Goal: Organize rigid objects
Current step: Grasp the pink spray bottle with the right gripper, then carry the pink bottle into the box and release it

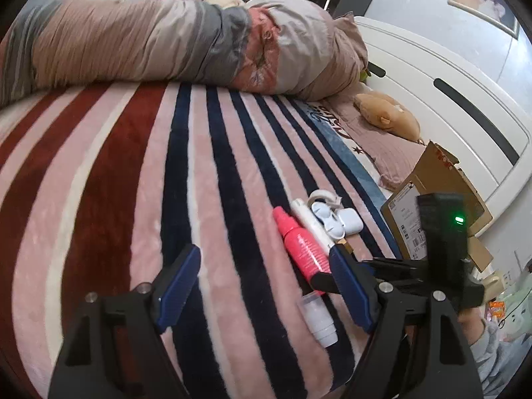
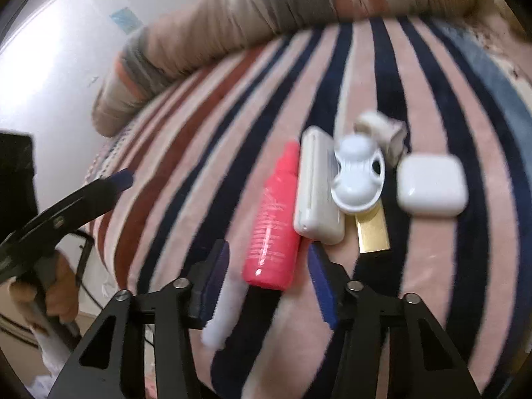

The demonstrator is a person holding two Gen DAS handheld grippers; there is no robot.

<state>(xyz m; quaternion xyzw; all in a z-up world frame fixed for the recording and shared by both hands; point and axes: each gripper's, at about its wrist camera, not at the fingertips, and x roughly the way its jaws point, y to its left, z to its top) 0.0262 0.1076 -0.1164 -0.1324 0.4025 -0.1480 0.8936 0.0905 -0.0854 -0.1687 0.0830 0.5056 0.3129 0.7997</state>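
Observation:
A row of small objects lies on the striped blanket: a pink spray bottle, a long white case, a pale blue clip, a white earbud case, a gold bar and a tape roll. A small white bottle lies by the left finger of my right gripper, which is open just short of the pink bottle's base. My left gripper is open and empty over the blanket, left of the pink bottle and the white bottle.
A rolled quilt and pillows lie across the far side of the bed. An open cardboard box sits at the right by the white headboard. A tan plush toy lies near it.

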